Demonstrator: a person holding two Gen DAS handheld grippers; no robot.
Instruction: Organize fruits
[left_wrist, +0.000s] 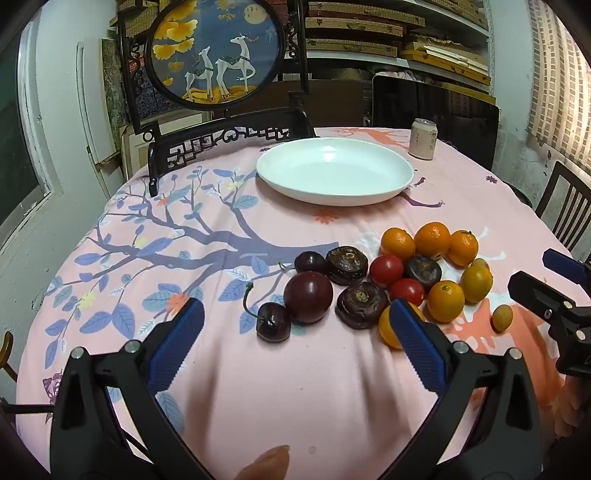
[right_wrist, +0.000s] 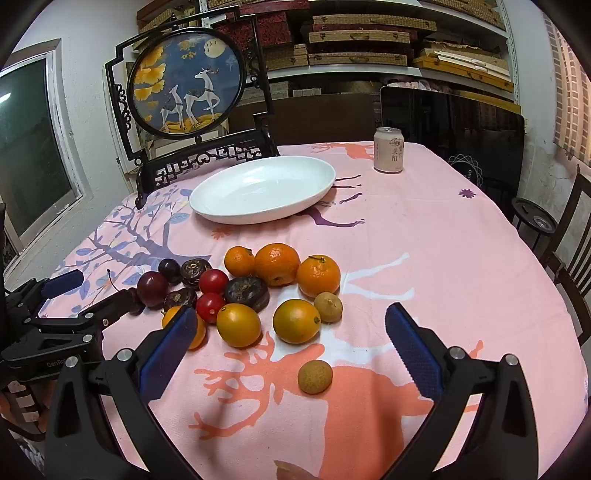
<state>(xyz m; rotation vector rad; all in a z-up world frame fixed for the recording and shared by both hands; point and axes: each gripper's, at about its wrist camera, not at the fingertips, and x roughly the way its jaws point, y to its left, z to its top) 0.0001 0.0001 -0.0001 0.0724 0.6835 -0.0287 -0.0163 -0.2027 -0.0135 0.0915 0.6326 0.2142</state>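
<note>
A heap of small round fruits (right_wrist: 255, 291), 3 glossy orange mandarins, red cherry tomatoes and dark plums among them, lies on the pink cloth near the empty white oval ceramic plate (right_wrist: 314, 192). Left gripper (left_wrist: 295, 343) and right gripper (right_wrist: 291, 345) gape wide, holding nothing.

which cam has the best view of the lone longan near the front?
Right wrist: the lone longan lies in full view on the tablecloth, between the open right claw's fingers, apart from the fruit pile. Left wrist shows it small, far right, near the right claw's arm, distorted by the fisheye.
</note>
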